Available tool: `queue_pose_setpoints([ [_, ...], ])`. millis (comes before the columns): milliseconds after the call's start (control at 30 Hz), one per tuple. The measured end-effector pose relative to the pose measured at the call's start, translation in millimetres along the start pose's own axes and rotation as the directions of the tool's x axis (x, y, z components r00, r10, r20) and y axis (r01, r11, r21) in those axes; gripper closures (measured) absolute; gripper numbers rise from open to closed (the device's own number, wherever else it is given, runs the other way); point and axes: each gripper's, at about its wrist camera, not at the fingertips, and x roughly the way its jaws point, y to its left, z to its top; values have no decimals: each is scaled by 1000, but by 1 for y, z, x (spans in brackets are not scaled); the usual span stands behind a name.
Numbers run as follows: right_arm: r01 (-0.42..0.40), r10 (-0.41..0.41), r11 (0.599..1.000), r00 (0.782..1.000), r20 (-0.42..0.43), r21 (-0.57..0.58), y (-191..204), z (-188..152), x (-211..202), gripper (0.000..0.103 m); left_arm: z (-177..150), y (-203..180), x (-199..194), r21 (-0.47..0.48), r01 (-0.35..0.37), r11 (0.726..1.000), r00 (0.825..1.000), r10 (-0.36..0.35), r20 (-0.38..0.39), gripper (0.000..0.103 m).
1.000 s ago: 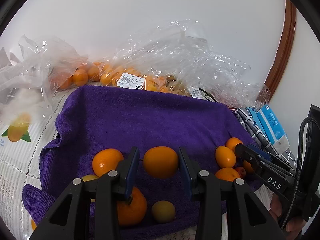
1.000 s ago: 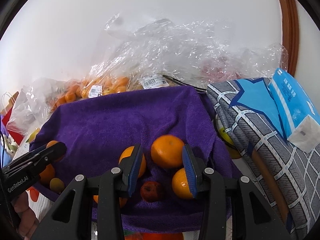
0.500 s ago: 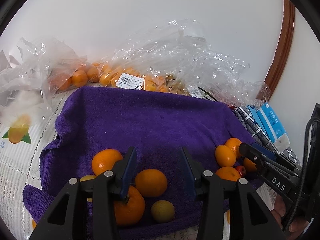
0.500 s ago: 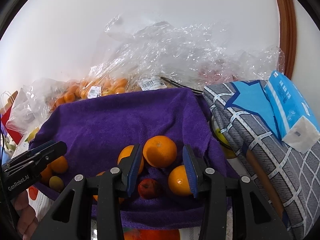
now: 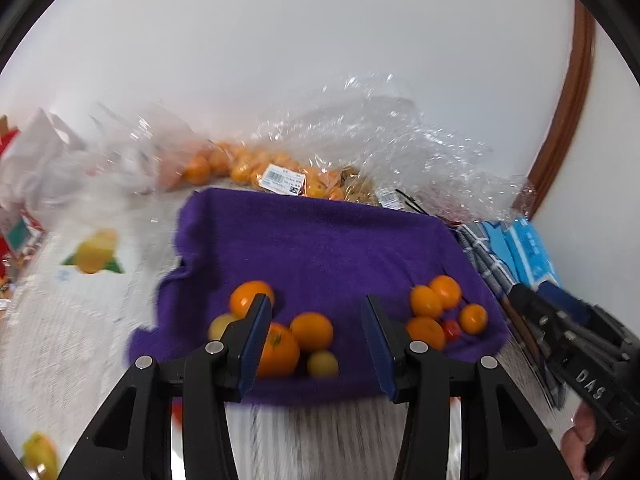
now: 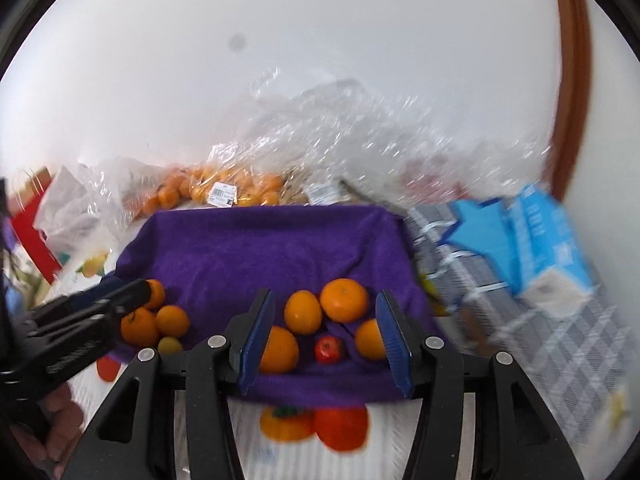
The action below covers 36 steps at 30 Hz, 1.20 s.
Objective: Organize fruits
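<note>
Both grippers empty, jaws spread. I see left gripper above left fruit cluster at purple towel front edge; right gripper above right fruit cluster. Each hand nearest own cluster, fruit straight ahead, below.

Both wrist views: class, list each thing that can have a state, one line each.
left gripper: open, empty
right gripper: open, empty
purple towel: spread flat, fruit on its near edge
plastic bags: crumpled, still holding oranges
small red fruit: lying loose among oranges
</note>
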Motion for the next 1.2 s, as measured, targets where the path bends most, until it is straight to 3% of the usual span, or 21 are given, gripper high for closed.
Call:
queue_pose_setpoints([
  [133,12,-13,998,999,32,55,0,-9,-61,46,-9,-8,-40,51,-43,998,999,44,-10,51],
  [200,10,-13,998,999,47,65,1,-19,-93,38,-16,-10,-59,63,-52,997,999,53,-14,42],
  [333,4,-6,998,1000,25,63,3,-39,-136,37,-30,-17,-98,98,-95,991,995,94,22,37],
  [433,25,-26,997,999,21,76,2,-53,-163,35,-40,-18,-127,86,-81,993,996,79,32,29],
  [500,40,-42,996,999,28,81,1,-62,-179,20,-45,-21,-142,88,-75,993,996,72,44,25],
  [667,47,-57,994,994,94,97,-4,-81,-220,6,-56,-31,-183,114,-71,991,995,62,84,15],
  [900,85,-95,991,990,102,100,-8,-86,-243,1,-67,-43,-214,127,-94,988,989,78,126,13],
  [1200,78,-88,992,990,112,97,-8,-95,-252,1,-72,-48,-219,119,-100,988,988,84,130,13],
])
